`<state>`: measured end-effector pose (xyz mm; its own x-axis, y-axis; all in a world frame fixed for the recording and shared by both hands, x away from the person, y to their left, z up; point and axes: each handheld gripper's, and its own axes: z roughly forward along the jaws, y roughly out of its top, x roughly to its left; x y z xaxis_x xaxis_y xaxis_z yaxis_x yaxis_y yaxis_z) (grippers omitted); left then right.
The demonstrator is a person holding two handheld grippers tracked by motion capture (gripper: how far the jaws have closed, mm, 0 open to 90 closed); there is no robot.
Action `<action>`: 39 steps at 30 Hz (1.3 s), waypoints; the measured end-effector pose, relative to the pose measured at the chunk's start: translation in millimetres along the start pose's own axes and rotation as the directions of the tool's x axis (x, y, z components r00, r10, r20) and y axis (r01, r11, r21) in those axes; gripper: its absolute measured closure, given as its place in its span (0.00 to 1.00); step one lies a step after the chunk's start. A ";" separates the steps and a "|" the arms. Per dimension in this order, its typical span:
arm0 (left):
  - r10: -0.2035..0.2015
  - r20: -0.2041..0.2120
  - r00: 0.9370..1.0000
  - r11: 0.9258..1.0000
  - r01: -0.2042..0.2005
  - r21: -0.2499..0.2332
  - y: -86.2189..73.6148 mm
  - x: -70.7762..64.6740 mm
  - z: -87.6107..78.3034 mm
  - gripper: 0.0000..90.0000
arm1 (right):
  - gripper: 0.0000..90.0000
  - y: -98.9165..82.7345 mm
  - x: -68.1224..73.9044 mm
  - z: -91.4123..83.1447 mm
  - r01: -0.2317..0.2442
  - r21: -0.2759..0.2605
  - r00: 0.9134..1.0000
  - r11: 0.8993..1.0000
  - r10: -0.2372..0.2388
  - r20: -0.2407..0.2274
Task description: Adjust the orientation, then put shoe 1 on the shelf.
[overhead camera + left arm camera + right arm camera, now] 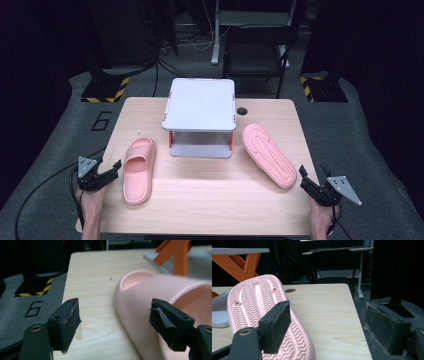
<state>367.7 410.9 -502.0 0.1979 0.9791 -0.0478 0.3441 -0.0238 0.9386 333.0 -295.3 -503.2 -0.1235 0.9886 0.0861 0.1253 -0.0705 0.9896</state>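
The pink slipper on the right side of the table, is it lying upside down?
Yes. The right slipper lies sole up: its zigzag tread faces upward in the right gripper view.

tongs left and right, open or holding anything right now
Left tongs: open, holding nothing, beside the upright slipper.
Right tongs: open, holding nothing.

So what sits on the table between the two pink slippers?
In the high view, the small white two-tier shelf stands between the upright slipper and the sole-up slipper, set slightly farther back; nearer the person, bare table separates them.
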 end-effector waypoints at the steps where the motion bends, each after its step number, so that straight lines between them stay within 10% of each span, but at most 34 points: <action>1: -0.008 0.006 1.000 1.000 0.008 -0.025 0.3 -0.4 -3.0 0.26 | 0.23 0.0 -0.3 -0.1 -0.002 0.000 1.000 1.000 0.002 0.002; 10: -0.139 0.097 0.986 0.984 0.148 -0.098 -7.3 7.9 -11.9 0.25 | 0.23 0.5 1.6 -1.0 -0.008 -0.003 1.000 1.000 0.008 -0.002; 39: -0.028 0.137 0.990 0.998 0.020 0.057 -9.3 -14.4 10.5 0.27 | 0.23 -0.1 -1.5 0.0 -0.010 0.000 1.000 1.000 0.010 -0.002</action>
<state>371.3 394.8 -513.6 0.3124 0.9423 -0.1207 0.3999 -0.0152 0.9164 333.2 -296.8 -503.5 -0.1243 0.9875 0.0967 0.1270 -0.0808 0.9886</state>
